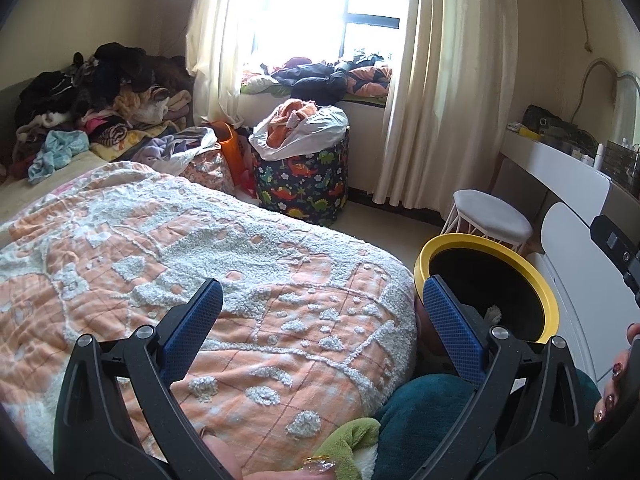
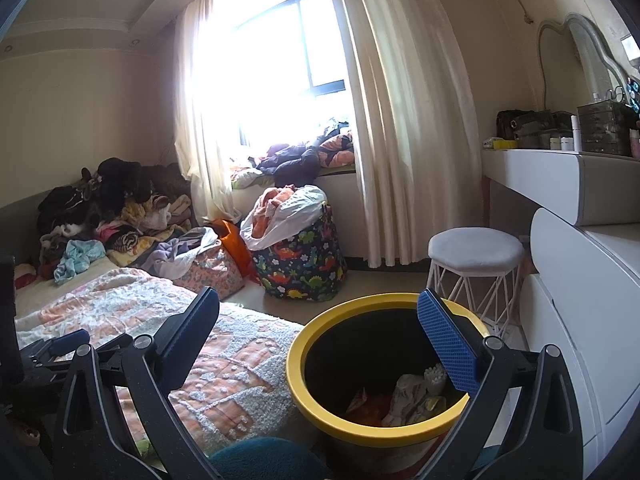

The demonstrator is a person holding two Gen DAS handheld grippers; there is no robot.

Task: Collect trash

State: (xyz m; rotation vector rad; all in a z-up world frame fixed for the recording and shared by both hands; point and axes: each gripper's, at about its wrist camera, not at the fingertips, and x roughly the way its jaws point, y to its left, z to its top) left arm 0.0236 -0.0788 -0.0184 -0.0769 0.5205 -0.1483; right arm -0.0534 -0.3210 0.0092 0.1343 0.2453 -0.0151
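Observation:
A black bin with a yellow rim (image 2: pixel 308 396) stands on the floor beside the bed; crumpled wrappers and paper trash (image 2: pixel 404 400) lie at its bottom. My right gripper (image 2: pixel 320 320) hangs open just above the bin's mouth, nothing between its blue pads (image 2: pixel 448 344). In the left wrist view the same bin (image 1: pixel 548 304) sits at the right, past the bed's corner. My left gripper (image 1: pixel 320 304) is open and empty over the orange and white quilt (image 1: pixel 200 264).
A dinosaur-print hamper (image 2: pixel 304 256) full of clothes stands under the window. A white stool (image 2: pixel 476 256) and a white dressing table (image 2: pixel 560 184) lie right of the bin. Piled clothes (image 1: pixel 92 96) cover the bed's far end. A hand (image 1: pixel 612 384) shows at the right edge.

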